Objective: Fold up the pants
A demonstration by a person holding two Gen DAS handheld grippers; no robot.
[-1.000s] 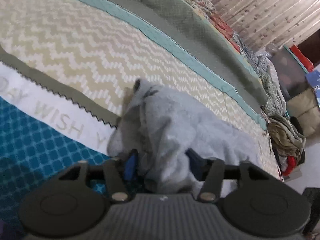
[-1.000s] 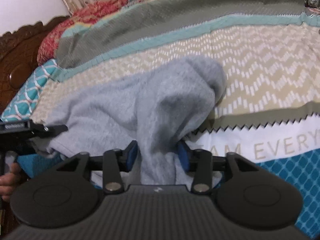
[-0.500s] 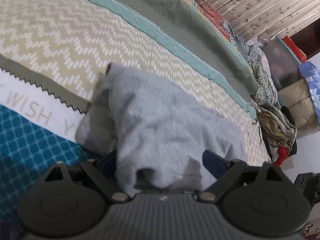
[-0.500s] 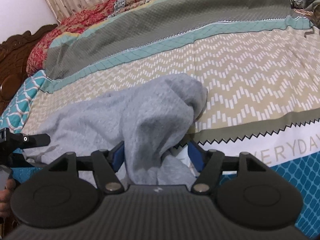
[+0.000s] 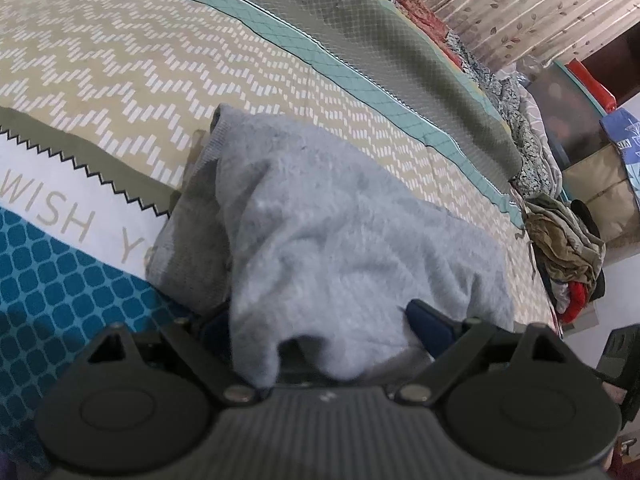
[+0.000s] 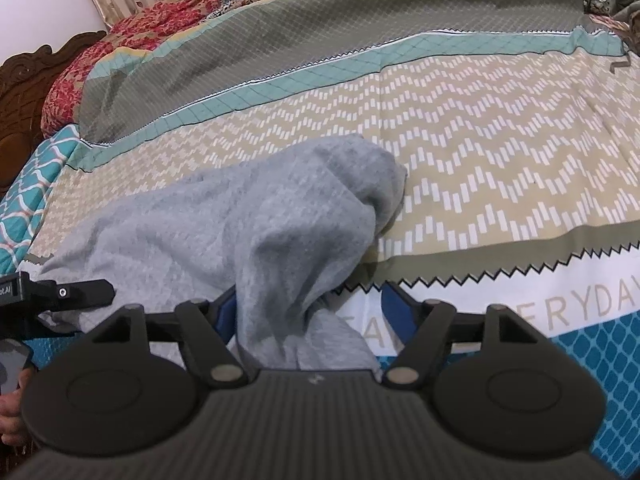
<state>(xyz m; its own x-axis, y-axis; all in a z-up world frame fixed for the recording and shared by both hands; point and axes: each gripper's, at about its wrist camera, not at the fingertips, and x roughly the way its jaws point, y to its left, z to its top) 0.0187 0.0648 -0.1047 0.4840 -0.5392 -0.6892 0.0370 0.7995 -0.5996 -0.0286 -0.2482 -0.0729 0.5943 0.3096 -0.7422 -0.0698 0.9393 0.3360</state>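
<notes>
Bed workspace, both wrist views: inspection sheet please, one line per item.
Surface: patterned bedspread with beige chevron, teal and grey-green bands, a white strip with lettering.
Job's things: grey knit pants bunched in a loose heap on the bedspread, not flat.
Clutter: pile of crumpled clothes at the bed's far end.
Grippers: left gripper jaws wide, pants fabric draped between them, pads not pressing. Right gripper jaws opening, fabric between, clear gap beside the right pad.
Cables: nothing seen.
Surroundings: carved dark wooden headboard, leaf-print curtain, red patterned bedding, boxes and bags past the bed.
</notes>
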